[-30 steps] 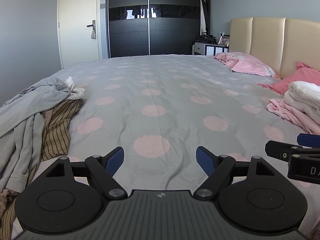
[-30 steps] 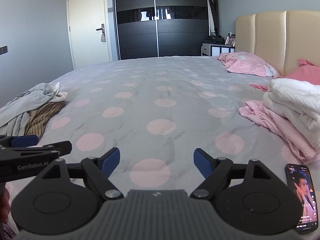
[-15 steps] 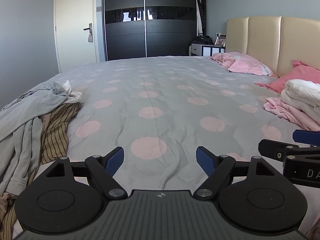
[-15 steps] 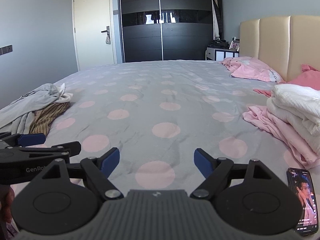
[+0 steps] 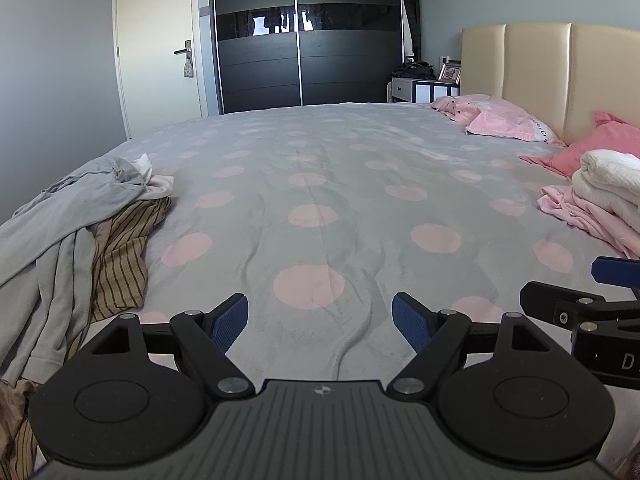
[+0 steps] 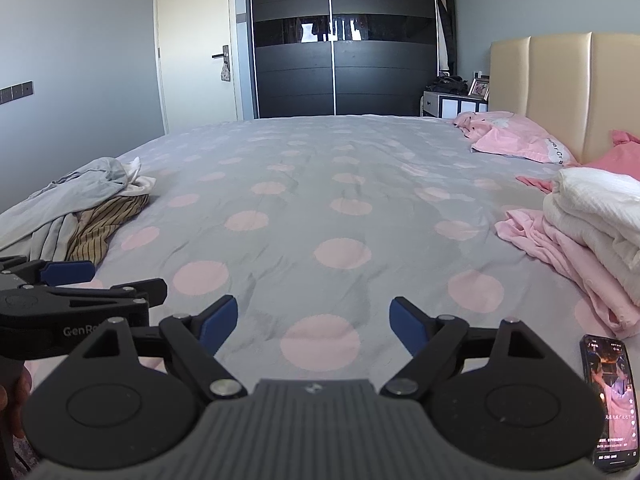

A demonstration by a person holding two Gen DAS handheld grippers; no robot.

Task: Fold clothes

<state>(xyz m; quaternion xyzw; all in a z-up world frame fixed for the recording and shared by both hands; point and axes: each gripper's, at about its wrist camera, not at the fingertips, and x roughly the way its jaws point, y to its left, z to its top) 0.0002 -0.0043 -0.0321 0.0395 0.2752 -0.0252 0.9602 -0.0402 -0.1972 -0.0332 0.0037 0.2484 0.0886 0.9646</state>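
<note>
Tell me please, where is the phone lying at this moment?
The phone shows only in the right wrist view, at the lower right corner. It lies on the dotted bed cover, just in front of the pink clothes.

— What colour is the bed cover [image 5: 320, 184]?
— Grey, dotted with pink circles.
— And the clothes at the left?
— A pale grey garment [image 5: 60, 216] over a tan one with dark stripes [image 5: 124, 256].
— The folded stack [image 6: 592, 216]?
— White on pink.
— The claw pads [image 5: 230, 322]?
— Blue on black arms.
</note>
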